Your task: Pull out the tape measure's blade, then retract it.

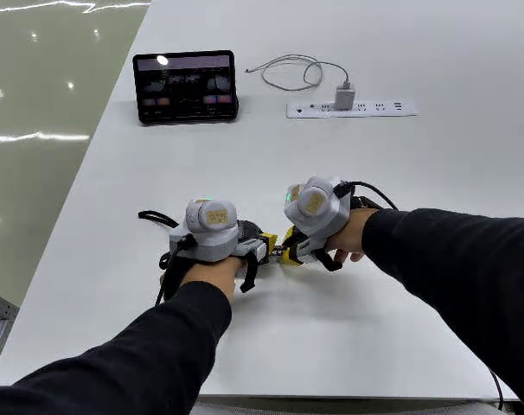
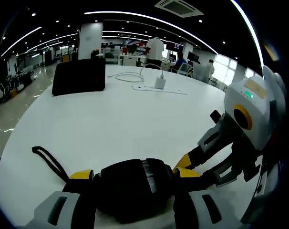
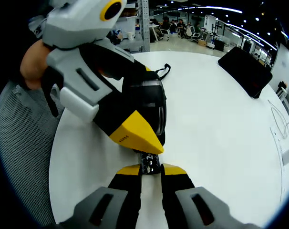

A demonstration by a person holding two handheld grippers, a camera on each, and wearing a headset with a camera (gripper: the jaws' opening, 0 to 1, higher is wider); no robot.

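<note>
The right gripper (image 3: 150,170) is closed on the blade (image 3: 149,164): its two yellow fingertips (image 3: 129,170) are pressed to it from either side, just beside the mouth of the tape measure (image 3: 147,102). A short stretch of blade, marked with black figures, is drawn out between those fingertips and the black body. The left gripper (image 2: 133,174) is clamped on that body, one yellow fingertip (image 2: 81,174) being set against each flank. In the right gripper view one yellow tip of the left gripper is seen just above the blade. A black strap (image 2: 48,159) is trailed from the tape measure across the table (image 1: 348,328), away from the right gripper. The tape measure is held low over the table near the person's edge, between the two grippers; whether it is rested on the surface cannot be told. The left gripper is held in the left hand (image 1: 212,270), the right gripper in the right hand (image 1: 348,238), and black sleeves (image 1: 452,259) are seen behind both. At the far side of the table a dark tablet (image 1: 185,85) is propped up, and well to its right a white power strip (image 1: 350,108) is laid flat, with a white charger (image 1: 344,93) plugged into it and a looped cable (image 1: 290,71) run from the charger.
</note>
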